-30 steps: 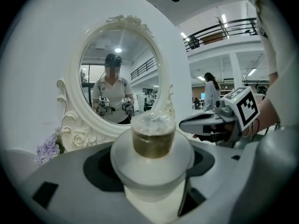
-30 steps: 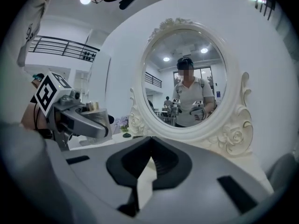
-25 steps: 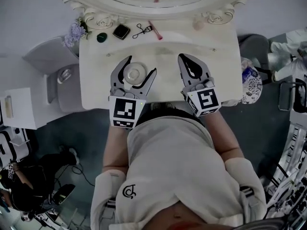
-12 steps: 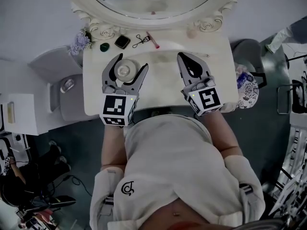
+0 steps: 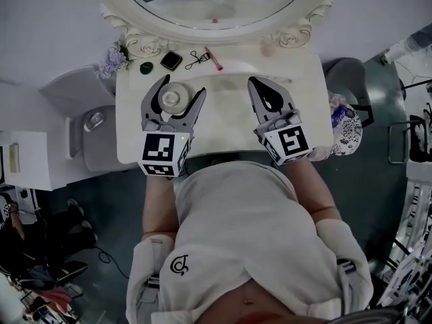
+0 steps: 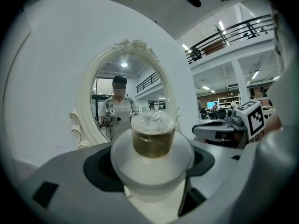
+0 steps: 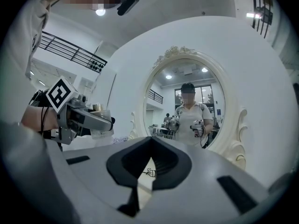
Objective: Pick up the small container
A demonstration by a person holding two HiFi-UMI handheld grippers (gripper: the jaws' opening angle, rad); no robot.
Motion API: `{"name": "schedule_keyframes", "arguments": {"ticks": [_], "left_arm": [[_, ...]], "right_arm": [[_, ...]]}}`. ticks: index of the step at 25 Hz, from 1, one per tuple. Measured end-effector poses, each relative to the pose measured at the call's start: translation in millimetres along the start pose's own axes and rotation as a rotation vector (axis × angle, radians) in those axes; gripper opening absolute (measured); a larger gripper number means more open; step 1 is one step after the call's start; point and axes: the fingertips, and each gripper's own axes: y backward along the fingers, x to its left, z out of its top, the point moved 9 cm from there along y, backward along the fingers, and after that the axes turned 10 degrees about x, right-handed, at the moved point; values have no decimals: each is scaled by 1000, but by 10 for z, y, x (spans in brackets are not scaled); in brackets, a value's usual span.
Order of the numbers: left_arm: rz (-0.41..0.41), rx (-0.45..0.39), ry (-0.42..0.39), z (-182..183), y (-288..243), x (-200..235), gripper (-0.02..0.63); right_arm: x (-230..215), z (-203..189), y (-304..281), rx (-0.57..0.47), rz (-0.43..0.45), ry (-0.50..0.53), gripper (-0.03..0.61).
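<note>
The small container (image 5: 173, 98), a round white pot with a clear cap over amber contents, sits between the jaws of my left gripper (image 5: 182, 86), over the left half of the white dressing table (image 5: 223, 137). In the left gripper view the small container (image 6: 153, 146) fills the middle, and the two grey jaws of the left gripper (image 6: 152, 171) press on its sides. My right gripper (image 5: 263, 86) hovers over the table's right half with its jaws together and nothing in them. The right gripper (image 7: 150, 141) faces the mirror in its own view.
An ornate oval mirror (image 5: 216, 5) stands at the table's far edge. Along that edge lie a black compact (image 5: 171, 61), an eyelash curler (image 5: 197, 57), a pink stick (image 5: 217, 57), a dark green item (image 5: 147, 66) and purple flowers (image 5: 111, 61). A stool (image 5: 94, 120) is left, a chair (image 5: 344, 123) right.
The left gripper has shifted left over the table with the container still between its jaws. The right gripper has hardly moved. The head view has tilted slightly.
</note>
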Motion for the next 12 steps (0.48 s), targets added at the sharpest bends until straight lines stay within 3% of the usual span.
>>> {"name": "schedule_keyframes", "arguments": {"ticks": [12], "left_arm": [[17, 1, 7, 19, -22, 11, 353]], "right_arm": [[1, 58, -13, 8, 26, 30, 5]]}}
